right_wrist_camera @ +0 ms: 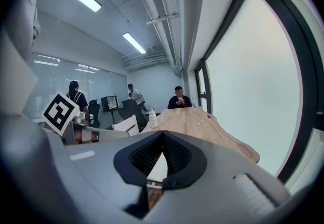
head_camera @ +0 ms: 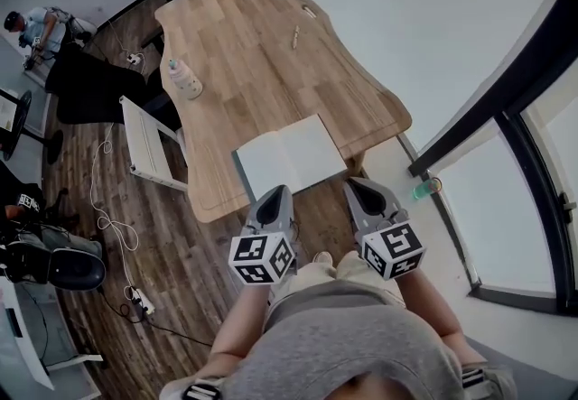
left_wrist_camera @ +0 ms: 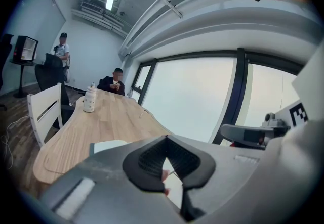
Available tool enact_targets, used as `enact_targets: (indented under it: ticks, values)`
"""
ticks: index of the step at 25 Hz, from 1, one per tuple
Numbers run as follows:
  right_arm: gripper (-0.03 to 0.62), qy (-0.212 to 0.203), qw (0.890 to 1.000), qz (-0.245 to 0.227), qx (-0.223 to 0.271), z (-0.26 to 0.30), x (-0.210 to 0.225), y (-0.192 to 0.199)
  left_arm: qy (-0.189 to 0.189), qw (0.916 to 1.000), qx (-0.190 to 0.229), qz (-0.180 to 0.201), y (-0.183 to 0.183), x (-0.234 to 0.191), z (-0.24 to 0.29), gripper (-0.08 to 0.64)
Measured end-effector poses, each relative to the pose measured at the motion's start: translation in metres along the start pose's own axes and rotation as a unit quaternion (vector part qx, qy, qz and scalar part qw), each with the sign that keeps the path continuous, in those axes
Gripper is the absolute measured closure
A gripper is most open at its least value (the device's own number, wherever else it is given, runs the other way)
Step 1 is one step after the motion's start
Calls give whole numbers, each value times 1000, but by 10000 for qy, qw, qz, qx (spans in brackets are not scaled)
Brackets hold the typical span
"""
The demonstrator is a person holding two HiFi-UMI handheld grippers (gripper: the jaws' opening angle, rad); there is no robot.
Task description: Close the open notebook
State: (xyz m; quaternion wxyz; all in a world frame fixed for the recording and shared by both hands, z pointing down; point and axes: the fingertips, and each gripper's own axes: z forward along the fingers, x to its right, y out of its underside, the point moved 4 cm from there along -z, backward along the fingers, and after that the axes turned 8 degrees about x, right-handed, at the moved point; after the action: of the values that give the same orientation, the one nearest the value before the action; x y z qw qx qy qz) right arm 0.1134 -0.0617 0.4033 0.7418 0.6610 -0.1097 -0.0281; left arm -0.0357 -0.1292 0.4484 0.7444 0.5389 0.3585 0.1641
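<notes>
Open notebook lies flat on the wooden worktop, just ahead of both grippers and close to the worktop's near edge. Both white pages face up, with the spine running away from the person.

Left gripper: jaws together, nothing between them, tip just short of the notebook's near left corner. In the left gripper view the closed tip points over the pale page, which sits low and directly ahead.

Right gripper: jaws also closed and empty, off the near right corner and not touching it. In the right gripper view a strip of white page shows below the closed tip.

Handling, as a judgement:
- Looks light and thin. Pages will be soft and floppy, covers probably a little stiffer.
- Smooth wood underneath, so the whole book is likely to slide if pushed from one side only.
- Best purchase is the free outer edge of one half, away from the spine. Slip a closed tip under the cover, or open and pinch cover and pages together.
- The other gripper should press the opposite half down while the first swings its half over.
- Catching only the top sheets could crease or tear them.
</notes>
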Motion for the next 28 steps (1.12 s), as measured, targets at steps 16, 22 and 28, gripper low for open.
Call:
enact_targets:
  ticks: [16, 22, 28]
  values:
    - [591, -1257, 9918, -111, -215, 85, -12, 2, -1410, 9893, 221, -289, 12, -72, -14, 558]
    - [591, -1576, 9870, -151, -290, 111, 0, 4, -1902, 9803, 316, -419, 19, -89, -11, 558]
    - [591, -1915, 9804, -183, -429, 138, 4, 9, -2368, 9690, 343, -620, 34, -107, -9, 558]
